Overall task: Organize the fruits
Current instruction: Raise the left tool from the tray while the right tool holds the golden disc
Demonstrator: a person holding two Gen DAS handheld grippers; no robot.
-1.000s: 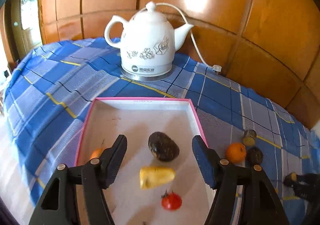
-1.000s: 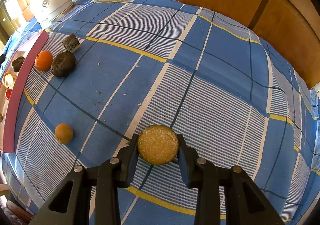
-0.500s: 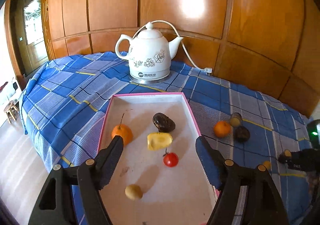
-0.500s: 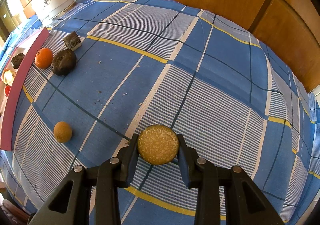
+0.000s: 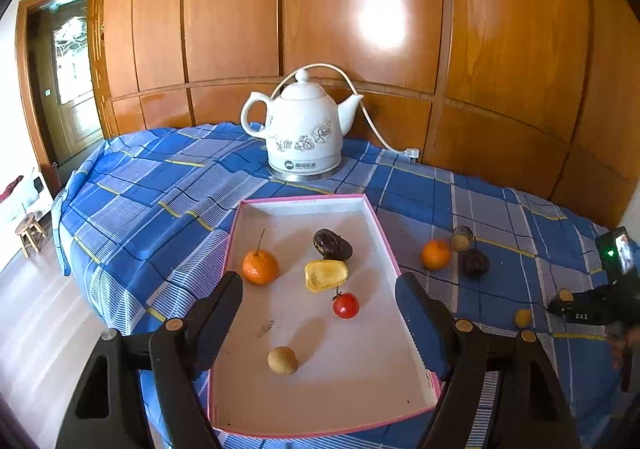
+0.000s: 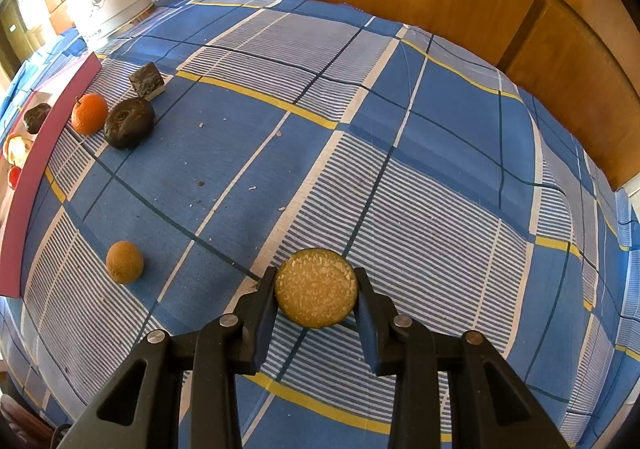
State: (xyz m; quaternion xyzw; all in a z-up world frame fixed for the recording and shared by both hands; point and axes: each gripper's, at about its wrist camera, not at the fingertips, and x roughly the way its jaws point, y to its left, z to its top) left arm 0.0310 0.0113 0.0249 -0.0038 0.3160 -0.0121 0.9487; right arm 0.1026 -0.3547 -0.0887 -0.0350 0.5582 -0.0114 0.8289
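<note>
Left jaws opening, empty above pink tray (image 5: 382,227), right jaws pinching round, perhaps cut fruit (image 6: 316,293).

Home dining room, table under blue checked cloth (image 5: 168,185), white flowered electric kettle (image 5: 302,133) at its far edge, wood-panelled wall (image 5: 360,29) behind the kettle, doorway (image 5: 68,81) far left of it.

The left wrist camera looks forward and moderately down along its fingers, from above the near end of the pink-rimmed tray (image 5: 380,233), toward the white kettle (image 5: 304,133) and wood-panelled wall (image 5: 360,9); the right wrist camera tilts steeply down, close over the checked tablecloth (image 6: 440,153); both share the kettle (image 6: 104,5), tray edge (image 6: 44,153), and loose orange (image 6: 89,113).
</note>
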